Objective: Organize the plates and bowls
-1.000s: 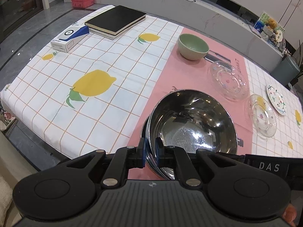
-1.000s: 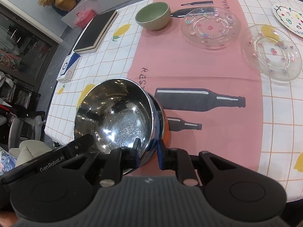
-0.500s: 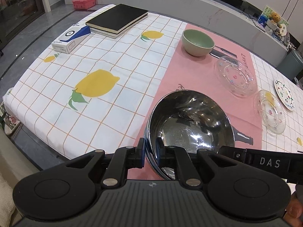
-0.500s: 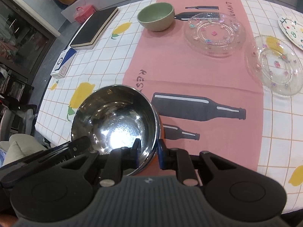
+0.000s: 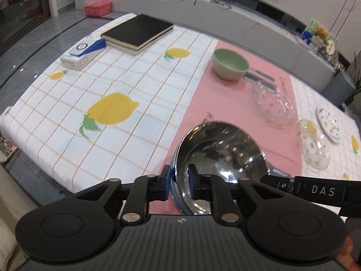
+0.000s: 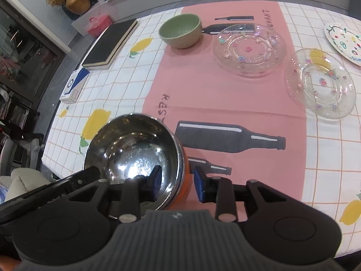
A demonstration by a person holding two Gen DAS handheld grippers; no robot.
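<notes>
A shiny steel bowl (image 5: pixel 221 153) (image 6: pixel 135 149), nested in another with an orange outside, rests on the pink runner near the table's front edge. My left gripper (image 5: pixel 179 184) straddles its near-left rim. Its jaws are opening, and the pads stand just off the metal. My right gripper (image 6: pixel 178 184) straddles the near-right rim and is opening too, with clear gaps on both sides. Farther back sit a green bowl (image 5: pixel 230 64) (image 6: pixel 180 30), two clear glass plates (image 6: pixel 249 49) (image 6: pixel 320 83) and a white patterned plate (image 6: pixel 345 43).
A black book (image 5: pixel 137 31) and a white-and-blue box (image 5: pixel 82 53) lie at the far left of the lemon-print cloth. The table edge (image 5: pixel 56 180) drops to the floor at the front left. A red case (image 5: pixel 98 5) stands on the floor beyond.
Both grippers' jaws have spread apart from the steel bowl's rim, which they pinched before. The bowl has stayed in about the same spot.
</notes>
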